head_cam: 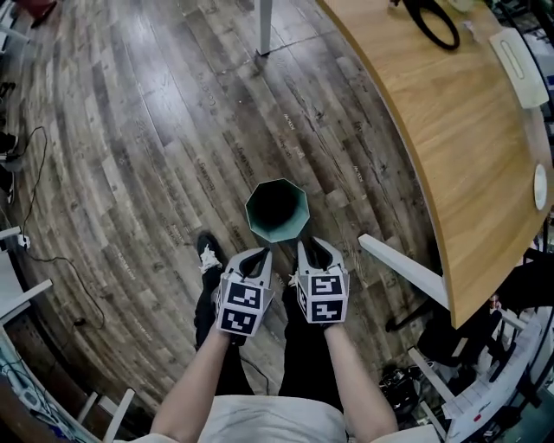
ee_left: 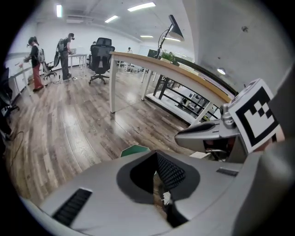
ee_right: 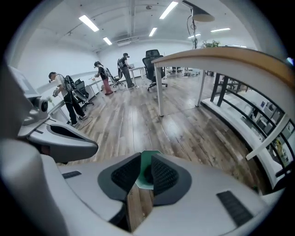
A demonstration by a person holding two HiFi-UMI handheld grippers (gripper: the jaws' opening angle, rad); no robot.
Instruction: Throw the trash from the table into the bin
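Green bin (head_cam: 277, 208) stands on the wood floor (head_cam: 156, 138), open top up. Both claws hang side by side just on the near side of the bin, angled down twd it. L gripper (head_cam: 253, 257): jaws closed together, nothing in them. R gripper (head_cam: 313, 251): jaws a narrow slit apart, empty; bin shows thru the gap. Table (head_cam: 459, 130) is right of the bin, w/ 1 black loop (head_cam: 433, 22) on it.

Black office chairs (ee_left: 101, 54) stand far off on the wood floor (head_cam: 147, 130) near people (ee_right: 69, 100); a thin cable (head_cam: 35, 177) trails left.
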